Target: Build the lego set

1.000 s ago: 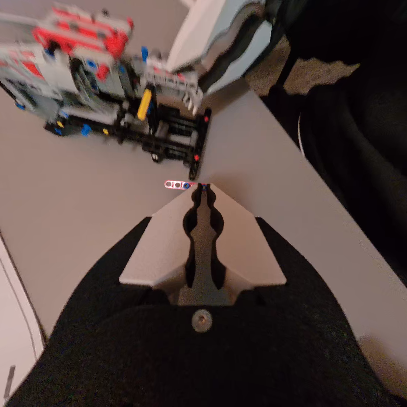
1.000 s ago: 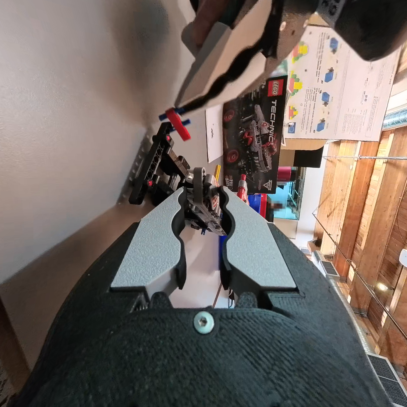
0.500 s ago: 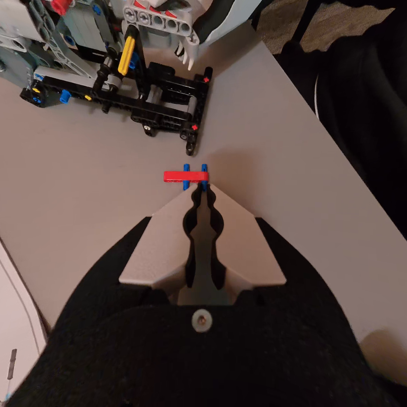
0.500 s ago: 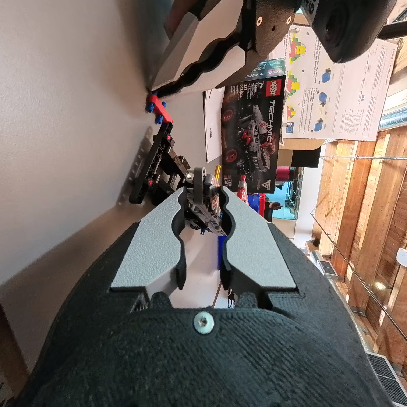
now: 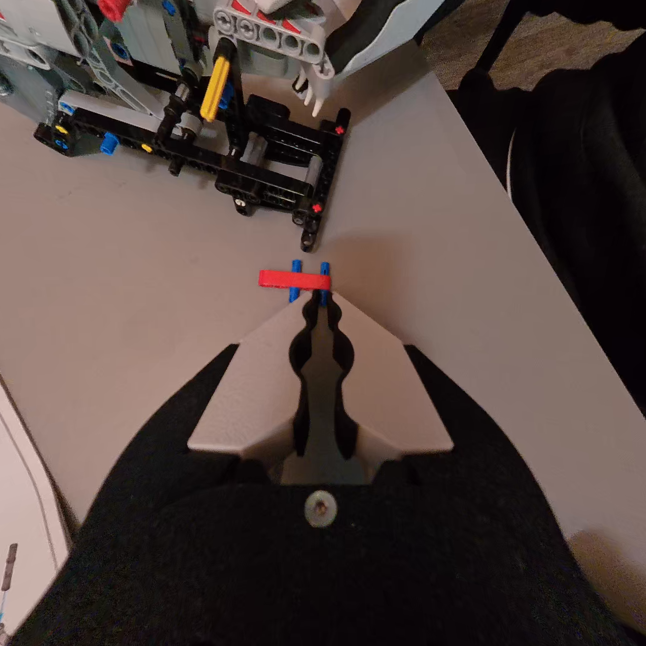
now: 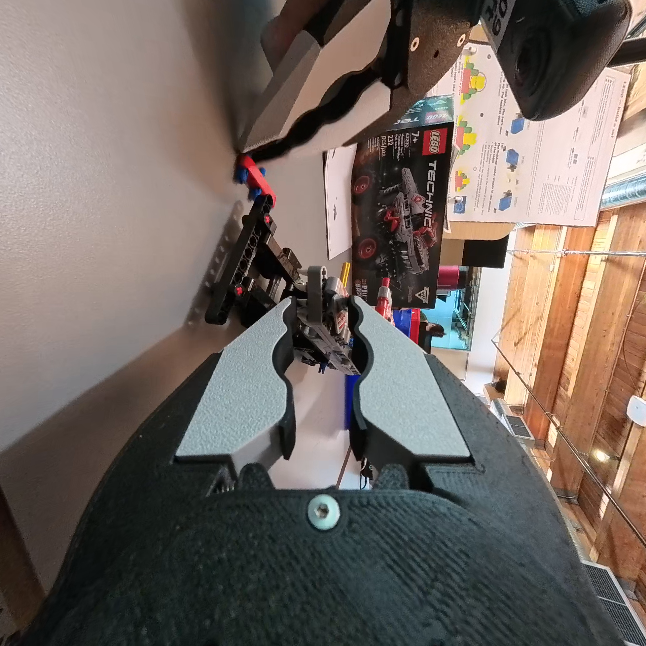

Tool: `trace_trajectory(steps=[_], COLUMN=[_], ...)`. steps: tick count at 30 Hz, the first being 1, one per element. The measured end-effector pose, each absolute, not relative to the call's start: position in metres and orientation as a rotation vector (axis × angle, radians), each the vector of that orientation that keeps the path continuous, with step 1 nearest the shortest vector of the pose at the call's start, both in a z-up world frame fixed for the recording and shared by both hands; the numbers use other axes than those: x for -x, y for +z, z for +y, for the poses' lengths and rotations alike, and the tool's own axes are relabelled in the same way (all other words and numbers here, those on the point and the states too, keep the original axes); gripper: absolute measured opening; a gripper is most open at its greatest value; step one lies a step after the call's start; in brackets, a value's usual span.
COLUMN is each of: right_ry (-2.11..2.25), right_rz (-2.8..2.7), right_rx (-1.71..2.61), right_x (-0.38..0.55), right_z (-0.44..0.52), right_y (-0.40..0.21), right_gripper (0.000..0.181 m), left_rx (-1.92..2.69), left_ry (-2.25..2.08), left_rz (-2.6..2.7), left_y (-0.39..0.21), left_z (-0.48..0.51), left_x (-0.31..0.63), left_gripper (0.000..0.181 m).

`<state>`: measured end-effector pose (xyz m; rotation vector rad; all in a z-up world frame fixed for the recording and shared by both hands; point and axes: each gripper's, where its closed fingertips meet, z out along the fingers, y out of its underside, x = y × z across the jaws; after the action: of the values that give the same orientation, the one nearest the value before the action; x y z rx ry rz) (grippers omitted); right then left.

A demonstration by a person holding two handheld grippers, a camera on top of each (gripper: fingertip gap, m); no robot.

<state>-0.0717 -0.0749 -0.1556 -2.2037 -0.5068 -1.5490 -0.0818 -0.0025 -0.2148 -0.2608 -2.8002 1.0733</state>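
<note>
Grey tabletop (image 5: 140,279) fills most of the left wrist view, with wooden walls behind in the right wrist view. At the left gripper (image 5: 321,301) tips, a small red beam (image 5: 293,279) carrying two blue pins (image 5: 295,265) is pinched by one end, its far end just short of the black frame of the lego model (image 5: 272,174). The right gripper (image 6: 320,314) is clamped on the model's grey front section. A set box (image 6: 398,216) stands behind.
</note>
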Motion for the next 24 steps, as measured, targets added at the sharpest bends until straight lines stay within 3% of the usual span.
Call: trace_trajectory(steps=[1, 24], right_ry=[-1.548, -1.565], right_rz=[-0.506, -0.528], right_rx=[2.202, 2.207], right_x=[0.072, 0.073], right_z=[-0.075, -0.076], right_y=[-0.155, -0.155], right_gripper=[0.027, 0.027], left_rx=[0.284, 0.469], left_ry=[1.078, 1.144], left_rz=[-2.810, -2.860], left_y=[-0.215, -0.194], left_z=[-0.002, 0.000], left_x=[0.081, 0.081], left_gripper=[0.002, 0.001])
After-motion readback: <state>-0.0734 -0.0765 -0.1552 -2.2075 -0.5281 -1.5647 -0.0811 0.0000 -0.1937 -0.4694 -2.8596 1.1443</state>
